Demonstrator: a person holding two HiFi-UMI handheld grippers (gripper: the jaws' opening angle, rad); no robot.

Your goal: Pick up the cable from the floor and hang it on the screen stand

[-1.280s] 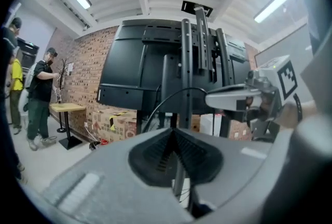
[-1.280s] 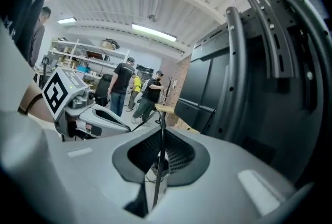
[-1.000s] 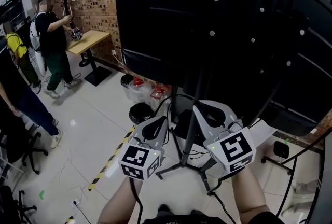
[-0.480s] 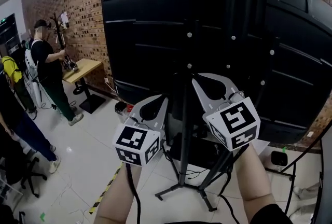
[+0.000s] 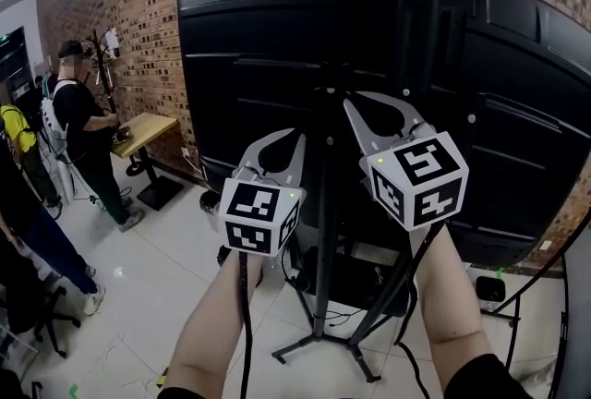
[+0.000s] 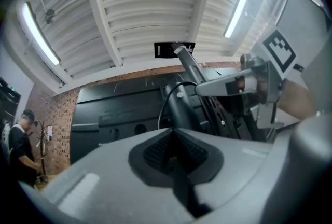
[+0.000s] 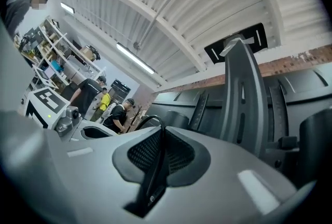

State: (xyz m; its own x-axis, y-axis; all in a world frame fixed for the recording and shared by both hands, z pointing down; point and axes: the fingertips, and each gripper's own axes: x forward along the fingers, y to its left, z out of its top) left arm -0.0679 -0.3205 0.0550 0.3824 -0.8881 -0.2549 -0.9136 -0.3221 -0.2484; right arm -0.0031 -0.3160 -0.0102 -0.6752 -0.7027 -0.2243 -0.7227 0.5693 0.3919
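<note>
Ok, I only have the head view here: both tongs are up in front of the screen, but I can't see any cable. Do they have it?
Observer: The left does. In the left gripper view the left tongs are shut on a black cable that arcs up out of them.
Reviewer: And the right?
Observer: Same there. The right tongs pinch the cable between the pads, and a loop of it rises past the tips.
Reviewer: My view cuts off the stand's top. Can you see it?
Observer: Yes, in the right gripper view. The post rises to the right of the tongs, and its top end is in frame.
</note>
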